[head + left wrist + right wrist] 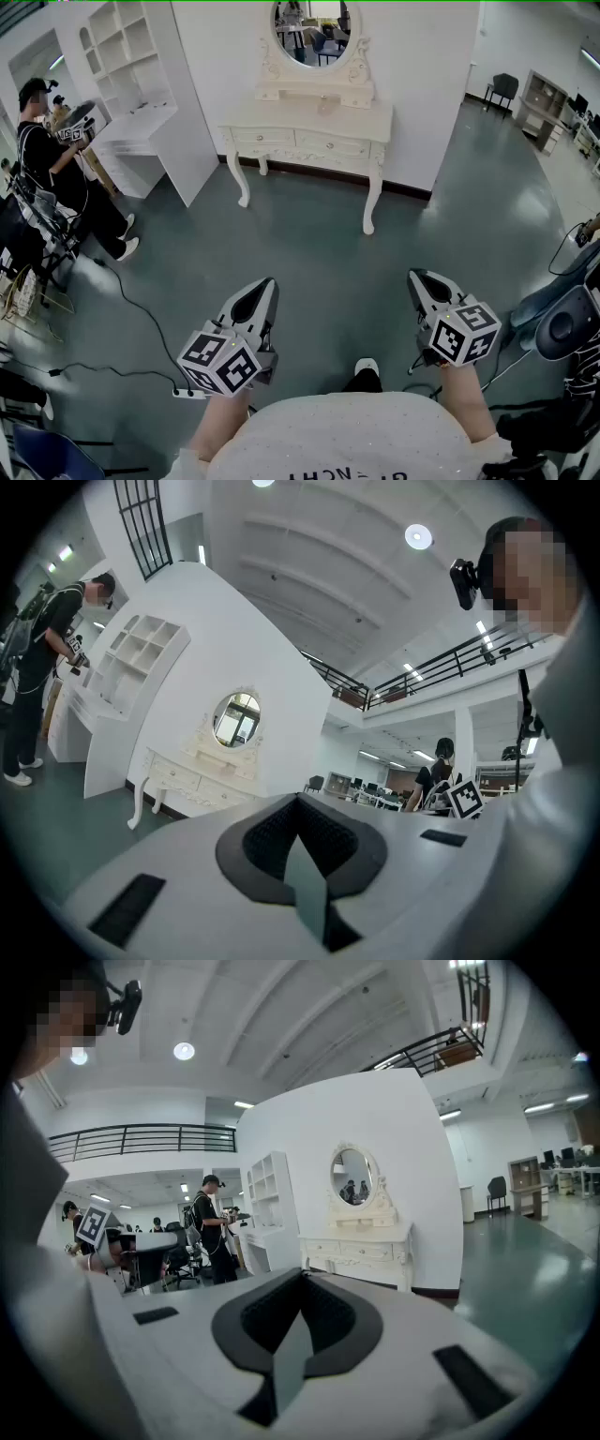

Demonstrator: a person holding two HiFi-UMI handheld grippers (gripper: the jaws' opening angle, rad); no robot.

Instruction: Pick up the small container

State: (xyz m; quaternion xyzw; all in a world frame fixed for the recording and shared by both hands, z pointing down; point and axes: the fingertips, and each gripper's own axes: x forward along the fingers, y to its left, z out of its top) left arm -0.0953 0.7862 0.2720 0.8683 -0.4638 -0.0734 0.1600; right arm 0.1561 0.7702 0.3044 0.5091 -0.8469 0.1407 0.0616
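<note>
Facing dressing table (309,122) well ahead: left tongs (269,282), right tongs (416,276) closed.

A glossy grey-green floor (319,272) reflected the light. At its far edge a white dressing table (309,131) on curved legs stood against a white partition wall (422,84), with an oval mirror (312,30) on top. Toward the floor's far left corner stood a white shelf unit (127,47) with a desk attached. A black cable (142,319) trailed over the floor's left side. A dark chair (503,89) stood at the far right. Overhead, round ceiling lights (418,536) glowed, and a black mezzanine railing (141,1132) ran along the hall.
</note>
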